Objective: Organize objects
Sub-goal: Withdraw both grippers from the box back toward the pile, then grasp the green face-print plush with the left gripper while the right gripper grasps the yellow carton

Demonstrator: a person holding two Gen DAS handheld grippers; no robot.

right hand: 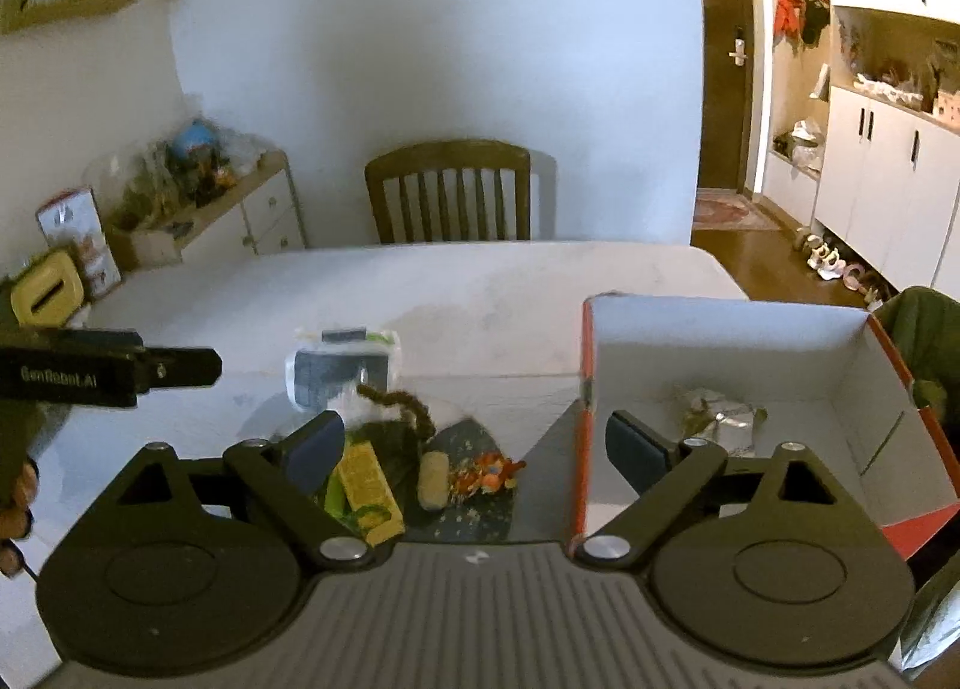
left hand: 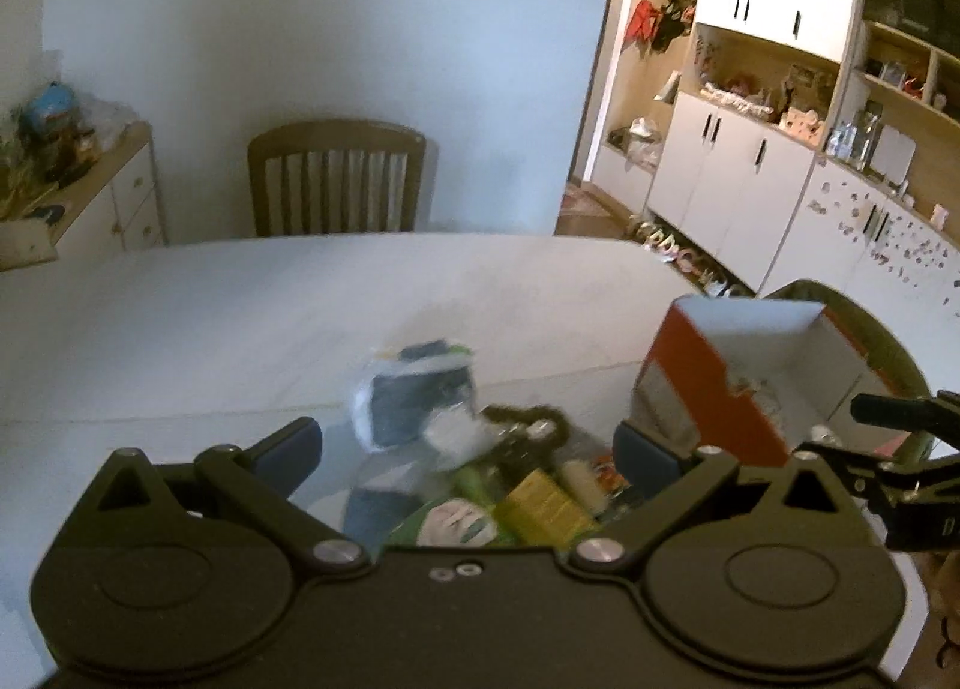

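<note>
The box (right hand: 738,383), orange outside and white inside, stands open on the white table (right hand: 480,293) and serves as the landmark. Far to its left hangs the left gripper (left hand: 468,449), its jaws spread wide with nothing between them; from the right wrist view it shows only as a dark finger tip above the table. Left of the box, nearer to it, lies a clear pouch (right hand: 342,365) with dark contents. Just this side of the pouch sit a brown cord (right hand: 408,407), a yellow pack (right hand: 366,479), a pale roll (right hand: 433,480) and a small orange toy (right hand: 489,473), all close together beside the box's left wall. The right gripper (right hand: 480,449) hovers over this pile, jaws wide apart and empty. Inside the box rests a crumpled foil wrapper (right hand: 720,413).
</note>
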